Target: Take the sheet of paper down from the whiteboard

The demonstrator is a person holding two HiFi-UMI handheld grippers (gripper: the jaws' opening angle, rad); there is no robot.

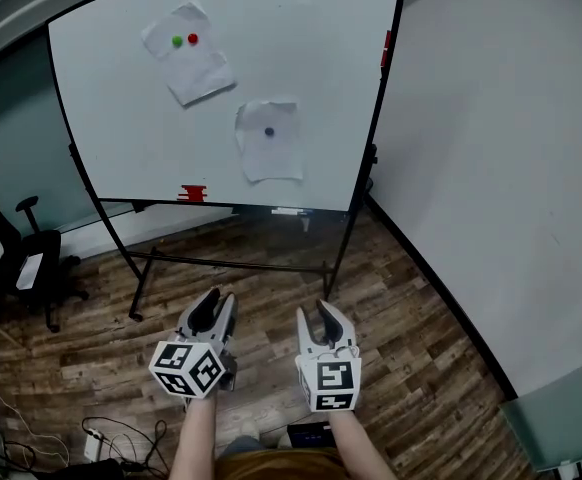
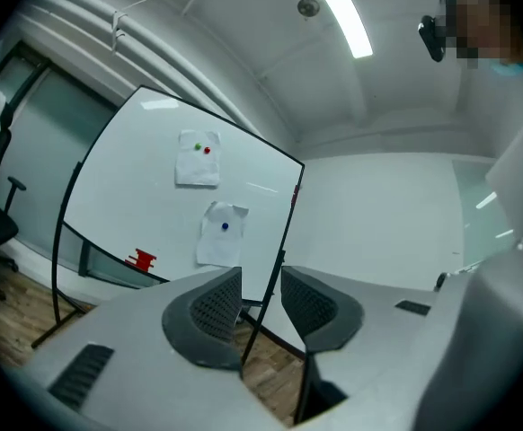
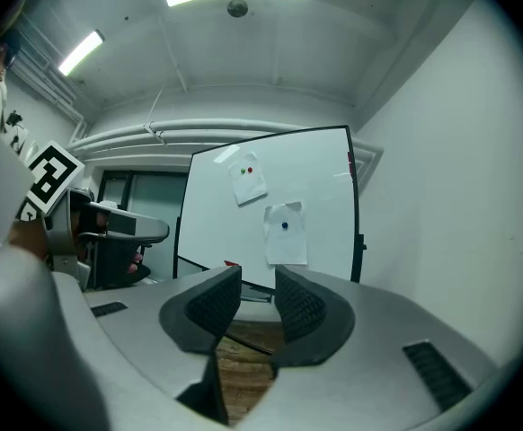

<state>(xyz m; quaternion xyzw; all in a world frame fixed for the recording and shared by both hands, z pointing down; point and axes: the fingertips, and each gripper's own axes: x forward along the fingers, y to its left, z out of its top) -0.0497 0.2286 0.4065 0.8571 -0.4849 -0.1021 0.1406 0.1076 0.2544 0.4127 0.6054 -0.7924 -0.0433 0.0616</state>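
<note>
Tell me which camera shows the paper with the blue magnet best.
Head view: the paper is largest and whole there, blue magnet clear. The left gripper view shows it smaller and slanted; the right gripper view, small above the jaws.

Grey claws [image 1: 219,299] [image 1: 316,311], black ribbed pads [image 2: 218,305], black-and-white marker cubes [image 1: 187,368]

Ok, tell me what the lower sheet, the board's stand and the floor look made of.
Lower sheet: thin white paper, matte; its edges curl and wrinkle.
Stand: probably black painted metal tube, going by its slim straight bars.
Floor: wood-look planks, brown with grain and seams; whether real wood or laminate cannot be told.
</note>
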